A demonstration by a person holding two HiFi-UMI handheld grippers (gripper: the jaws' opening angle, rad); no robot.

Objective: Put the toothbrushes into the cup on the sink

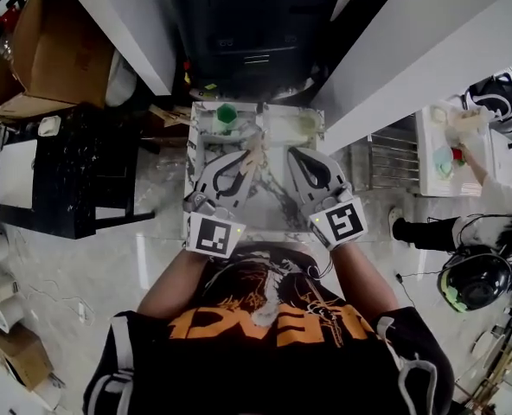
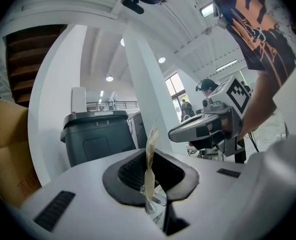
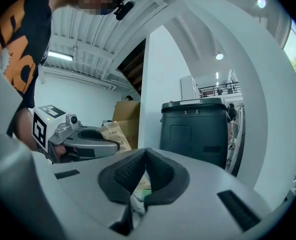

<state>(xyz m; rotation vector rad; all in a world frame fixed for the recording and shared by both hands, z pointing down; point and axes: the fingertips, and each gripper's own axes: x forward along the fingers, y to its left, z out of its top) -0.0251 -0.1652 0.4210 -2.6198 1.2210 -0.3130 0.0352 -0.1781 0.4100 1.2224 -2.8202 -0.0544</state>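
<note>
Item: toothbrush packet (image 2: pixel 149 166), paper-wrapped, likely light, flimsy, easily creased. It was best pinched flat, as your left gripper (image 1: pixel 243 161) had it clamped, above the sink (image 1: pixel 195 145), short of the cup (image 1: pixel 227 114). Your right gripper (image 1: pixel 296 156) had its fingers together, empty.

Right hand-held gripper (image 3: pixel 145 151) (jaws together) faces dark bin (image 3: pixel 195 129).

Dark grey bin (image 3: pixel 195 126) standing beside white pillar (image 3: pixel 153 84). Cardboard box (image 1: pixel 44 46) sitting at far left. Second person (image 1: pixel 464 232) reaching over white table (image 1: pixel 429 167) at right.
</note>
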